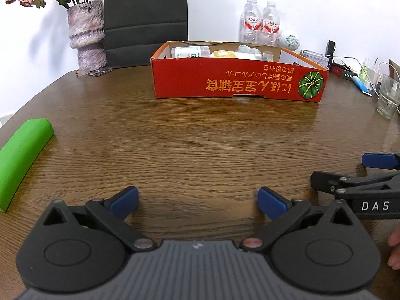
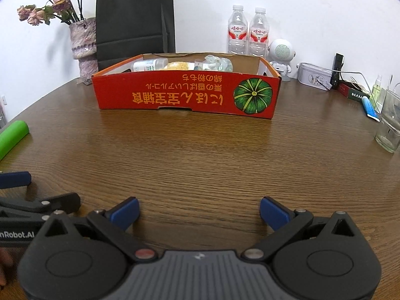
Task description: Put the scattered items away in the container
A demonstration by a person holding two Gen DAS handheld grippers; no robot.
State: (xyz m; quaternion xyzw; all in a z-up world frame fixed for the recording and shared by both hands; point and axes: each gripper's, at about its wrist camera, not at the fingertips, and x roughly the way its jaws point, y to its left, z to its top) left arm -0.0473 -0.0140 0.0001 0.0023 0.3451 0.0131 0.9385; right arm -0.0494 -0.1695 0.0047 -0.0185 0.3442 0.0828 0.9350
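Note:
A red cardboard box [image 1: 237, 81] with a green pumpkin picture stands at the far middle of the brown table; it also shows in the right wrist view [image 2: 185, 92]. Inside lie a white bottle [image 1: 191, 51], a yellow item [image 1: 222, 54] and a clear crumpled packet [image 2: 217, 63]. My left gripper [image 1: 197, 202] is open and empty, low over the near table. My right gripper [image 2: 198, 211] is open and empty beside it. Each shows at the edge of the other's view.
A green foam roll [image 1: 22, 160] lies at the left table edge. A vase of dried flowers [image 1: 86, 35], a black bag [image 2: 135, 17], two water bottles [image 2: 247, 35], a white speaker [image 2: 281, 55], a tin [image 2: 315, 76] and a glass [image 2: 390, 125] stand along the back and right.

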